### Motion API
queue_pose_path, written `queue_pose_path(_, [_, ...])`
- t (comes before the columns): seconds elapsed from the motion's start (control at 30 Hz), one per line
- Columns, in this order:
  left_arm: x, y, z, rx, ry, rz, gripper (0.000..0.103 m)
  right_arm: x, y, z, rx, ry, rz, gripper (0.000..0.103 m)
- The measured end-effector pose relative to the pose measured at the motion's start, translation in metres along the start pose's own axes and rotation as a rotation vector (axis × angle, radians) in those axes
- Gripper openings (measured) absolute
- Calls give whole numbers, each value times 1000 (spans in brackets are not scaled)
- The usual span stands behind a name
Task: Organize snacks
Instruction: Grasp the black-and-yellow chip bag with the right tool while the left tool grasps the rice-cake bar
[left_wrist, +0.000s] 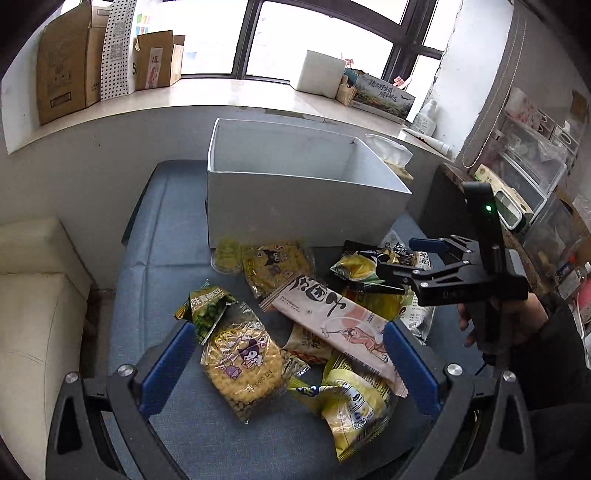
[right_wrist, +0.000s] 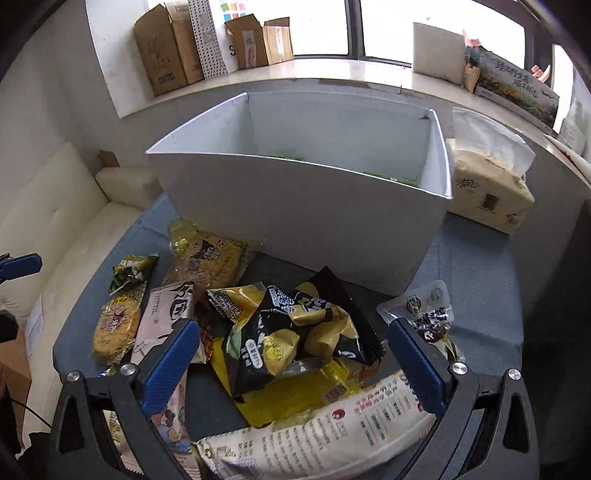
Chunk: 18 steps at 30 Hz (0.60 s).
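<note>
A white open box (left_wrist: 295, 199) stands at the back of the blue table; it also shows in the right wrist view (right_wrist: 303, 229), with something green inside. Several snack packs lie in a pile before it. My left gripper (left_wrist: 288, 365) is open above a yellow noodle pack (left_wrist: 242, 365) and a long pink pack (left_wrist: 332, 321). My right gripper (right_wrist: 291, 362) is open above a black-and-yellow snack bag (right_wrist: 295, 332); a white bag (right_wrist: 314, 432) lies below it. The right gripper also shows in the left wrist view (left_wrist: 406, 266), open.
A tissue pack (right_wrist: 487, 184) stands right of the box. Cardboard boxes (left_wrist: 74, 66) stand on the windowsill. A cream sofa (left_wrist: 33, 295) is left of the table. Cluttered shelves (left_wrist: 535, 192) are at the right.
</note>
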<state>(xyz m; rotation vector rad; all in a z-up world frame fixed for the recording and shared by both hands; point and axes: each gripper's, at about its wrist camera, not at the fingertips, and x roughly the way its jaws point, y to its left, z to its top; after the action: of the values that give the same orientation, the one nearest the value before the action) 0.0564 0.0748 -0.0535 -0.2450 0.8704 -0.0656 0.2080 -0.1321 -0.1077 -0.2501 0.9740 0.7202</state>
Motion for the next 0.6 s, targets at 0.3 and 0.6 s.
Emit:
queue_pose_path(0.3, [14,10,-7,-48,53,5,103,43,4,4,-95,139,51,101])
queue_pose_path(0.6, [41,8,-5,-90,125,-12,103,25,-5,-7,-38,101,111,74])
